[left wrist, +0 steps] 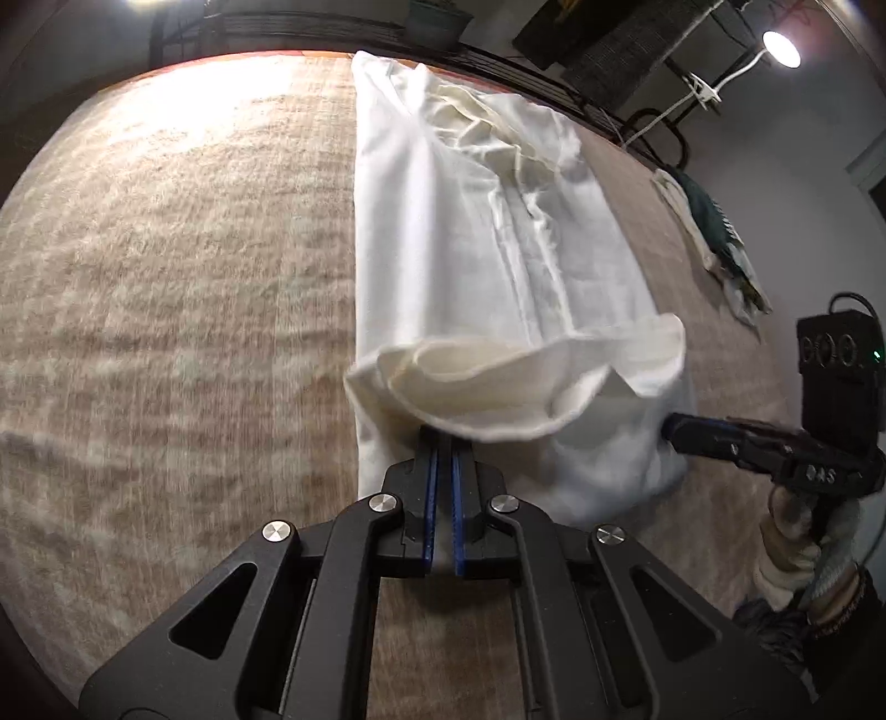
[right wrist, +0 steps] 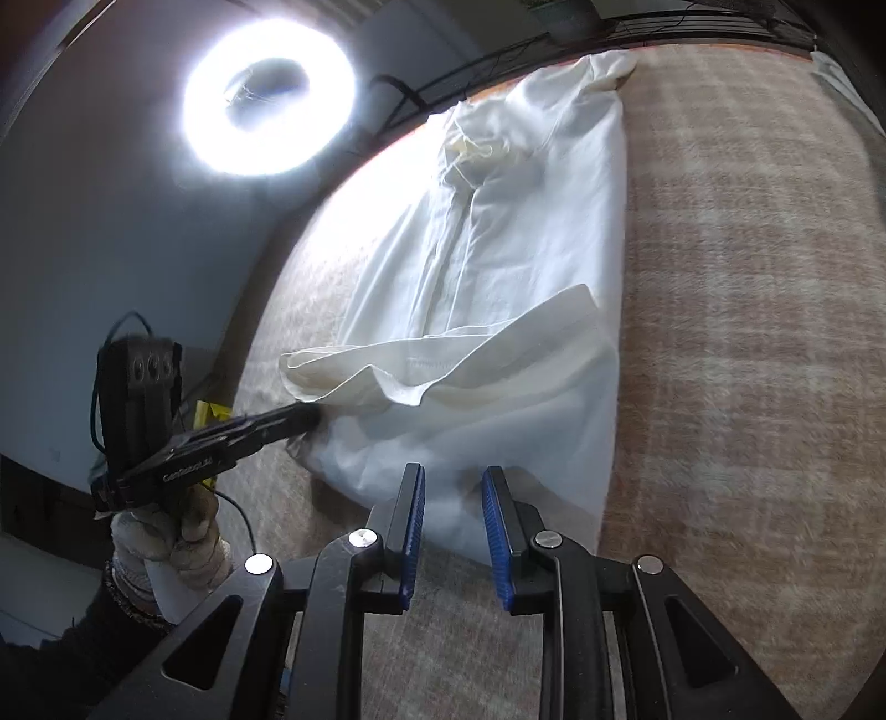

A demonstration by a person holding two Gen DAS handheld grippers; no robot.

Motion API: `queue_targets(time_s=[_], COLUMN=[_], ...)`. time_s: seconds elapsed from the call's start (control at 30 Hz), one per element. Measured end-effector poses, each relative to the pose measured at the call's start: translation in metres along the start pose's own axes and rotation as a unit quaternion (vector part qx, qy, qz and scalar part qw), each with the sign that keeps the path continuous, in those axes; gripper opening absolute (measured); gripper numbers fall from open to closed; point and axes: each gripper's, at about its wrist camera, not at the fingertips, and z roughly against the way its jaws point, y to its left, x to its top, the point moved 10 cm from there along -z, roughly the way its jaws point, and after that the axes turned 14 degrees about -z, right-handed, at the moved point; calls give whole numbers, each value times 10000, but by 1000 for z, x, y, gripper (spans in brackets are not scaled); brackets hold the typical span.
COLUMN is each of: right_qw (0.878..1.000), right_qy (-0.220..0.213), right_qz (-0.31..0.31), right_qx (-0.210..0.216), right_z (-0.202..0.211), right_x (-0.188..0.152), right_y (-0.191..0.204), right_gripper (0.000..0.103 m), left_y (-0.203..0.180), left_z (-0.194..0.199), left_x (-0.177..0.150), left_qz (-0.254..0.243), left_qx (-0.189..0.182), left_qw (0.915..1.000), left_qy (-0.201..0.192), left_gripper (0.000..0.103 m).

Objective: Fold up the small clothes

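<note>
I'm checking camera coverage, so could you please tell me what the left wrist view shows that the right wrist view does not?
Only the left wrist view shows the dark green garment lying near the table's far right edge, and a small lamp.

Only the right wrist view shows the ring light and a yellow object behind the left gripper.

Both show the white garment on the beige table cover, its near hem lifted, the left gripper shut on that hem, and the right gripper open at the garment's near edge.
</note>
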Motion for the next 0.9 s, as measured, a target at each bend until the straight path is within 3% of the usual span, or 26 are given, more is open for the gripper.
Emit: queue_targets(time_s=[0.13, 0.3, 0.37, 0.4, 0.43, 0.53, 0.57, 0.6, 0.63, 0.73, 0.83, 0.9], right_qw=[9994, 9956, 9929, 9912, 9894, 9868, 9867, 9871, 9882, 9879, 9899, 9885], right_qy=[-262, -672, -820, -905, -975, -1013, -993, -969, -919, -943, -1026, -954], right_qz=[-162, -90, 102, 197, 276, 405, 392, 369, 348, 288, -101, -423], right_qx=[-152, -653, -852, -945, -1037, -1197, -1226, -1223, -1177, -1195, -970, -1094], right_z=[-2, 13, 20, 23, 24, 26, 24, 19, 16, 14, 22, 20], right_x=[17, 31, 31, 33, 36, 40, 41, 44, 44, 43, 46, 47], right_y=[-7, -23, -23, -23, -23, -25, -27, -25, -24, -23, -32, -50], right_gripper=[26, 27, 35, 45, 47, 46, 44, 33, 21, 1, 0, 0], left_y=[18, 33, 35, 36, 37, 37, 35, 31, 28, 25, 36, 44], left_z=[-4, 5, 9, 9, 8, -1, -3, -4, -4, 7, 14, 6], left_x=[25, 28, 26, 25, 23, 19, 19, 19, 20, 27, 33, 29], left_qz=[203, 227, 140, 115, 129, 163, 138, 106, 44, -53, -54, 39], left_qx=[261, 504, 561, 600, 587, 542, 522, 485, 493, 649, 1016, 1032], left_qw=[9991, 9976, 9974, 9972, 9973, 9978, 9981, 9983, 9983, 9966, 9925, 9933], left_qy=[-272, -424, -437, -431, -432, -333, -304, -311, -312, -505, -673, -528], left_gripper=[0, 0, 8, 22, 30, 30, 28, 11, 4, 1, 1, 1])
